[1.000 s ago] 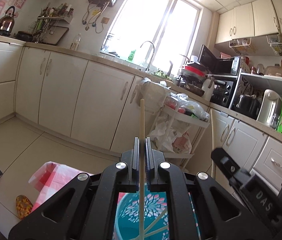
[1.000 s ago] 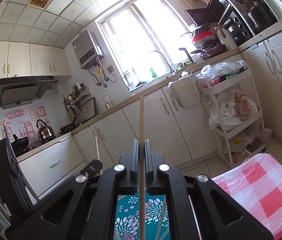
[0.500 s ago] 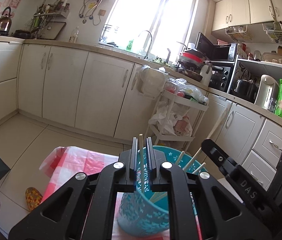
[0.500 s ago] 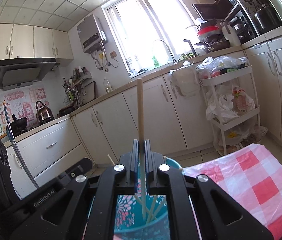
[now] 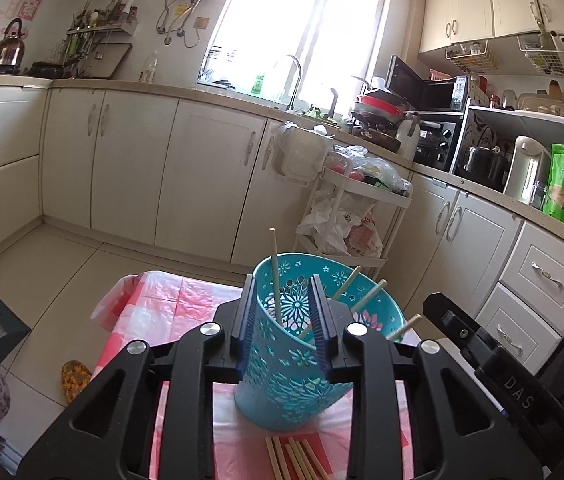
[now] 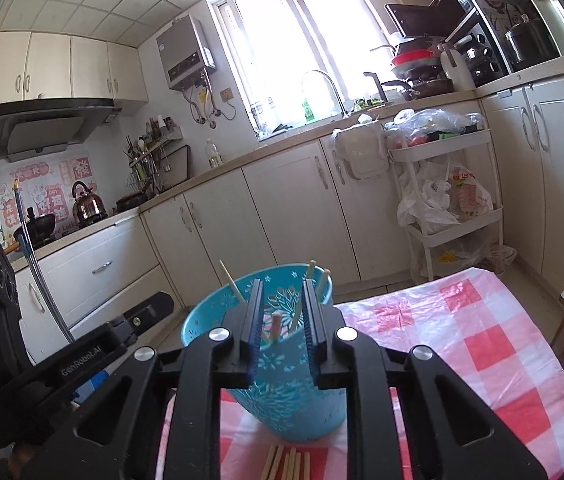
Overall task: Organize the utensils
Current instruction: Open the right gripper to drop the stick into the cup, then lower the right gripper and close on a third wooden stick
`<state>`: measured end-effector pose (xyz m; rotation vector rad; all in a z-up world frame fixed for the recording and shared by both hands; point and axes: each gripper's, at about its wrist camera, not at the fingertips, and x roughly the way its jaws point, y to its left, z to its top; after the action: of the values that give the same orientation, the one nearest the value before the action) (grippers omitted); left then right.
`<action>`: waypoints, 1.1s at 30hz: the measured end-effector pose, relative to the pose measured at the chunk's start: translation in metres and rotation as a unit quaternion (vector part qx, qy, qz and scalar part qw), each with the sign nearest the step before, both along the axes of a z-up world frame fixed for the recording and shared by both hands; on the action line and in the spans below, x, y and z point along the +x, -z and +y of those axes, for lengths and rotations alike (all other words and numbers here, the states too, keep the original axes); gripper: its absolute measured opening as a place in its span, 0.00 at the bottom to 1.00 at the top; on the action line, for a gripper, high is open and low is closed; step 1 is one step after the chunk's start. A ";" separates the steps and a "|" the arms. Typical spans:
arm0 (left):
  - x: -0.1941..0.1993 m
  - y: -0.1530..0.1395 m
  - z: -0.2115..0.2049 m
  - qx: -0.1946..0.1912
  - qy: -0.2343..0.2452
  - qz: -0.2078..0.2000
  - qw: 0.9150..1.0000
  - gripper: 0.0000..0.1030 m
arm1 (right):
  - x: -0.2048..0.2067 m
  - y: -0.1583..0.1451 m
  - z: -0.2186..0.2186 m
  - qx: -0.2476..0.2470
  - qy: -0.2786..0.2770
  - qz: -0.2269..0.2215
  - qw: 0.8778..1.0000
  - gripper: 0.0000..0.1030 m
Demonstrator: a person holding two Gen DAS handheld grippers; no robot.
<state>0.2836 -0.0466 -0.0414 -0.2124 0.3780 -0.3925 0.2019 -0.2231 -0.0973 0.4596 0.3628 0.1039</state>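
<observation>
On a checked tabletop (image 6: 481,344), a teal basket (image 5: 293,364) holds several upright chopsticks (image 5: 274,280); more lie loose before it (image 5: 293,458). Left gripper (image 5: 280,320) and right gripper (image 6: 282,324) hover open and empty. The light, stiff, slippery sticks likely want a mid-shaft pinch.

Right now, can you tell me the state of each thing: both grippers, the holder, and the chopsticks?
Left gripper: jaws open, holding nothing.
Right gripper: jaws open, holding nothing.
Teal holder: upright on the checked tablecloth, several chopsticks inside.
Loose chopsticks: lying flat on the cloth before the holder.
</observation>
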 end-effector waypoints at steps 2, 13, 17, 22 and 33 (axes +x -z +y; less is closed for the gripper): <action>-0.004 0.000 -0.001 0.004 0.001 0.001 1.000 0.26 | -0.004 0.001 -0.002 0.002 0.002 0.004 1.000 0.19; -0.010 0.027 -0.001 0.050 0.007 0.063 0.997 0.31 | -0.041 0.025 0.010 -0.031 -0.047 0.096 0.994 0.19; -0.007 0.062 0.000 0.070 0.011 0.134 0.988 0.31 | -0.043 0.059 0.023 -0.062 -0.084 0.185 0.977 0.18; -0.006 0.094 -0.008 0.108 0.022 0.189 0.976 0.31 | -0.037 0.090 0.035 -0.072 -0.110 0.245 0.961 0.17; -0.008 0.121 -0.024 0.157 0.049 0.234 0.958 0.31 | -0.032 0.113 0.053 -0.111 -0.138 0.295 0.939 0.16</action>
<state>0.2758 -0.0710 -0.1622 0.0285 0.9125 -0.3719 0.1703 -0.1701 -0.2100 0.2039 1.0211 0.1961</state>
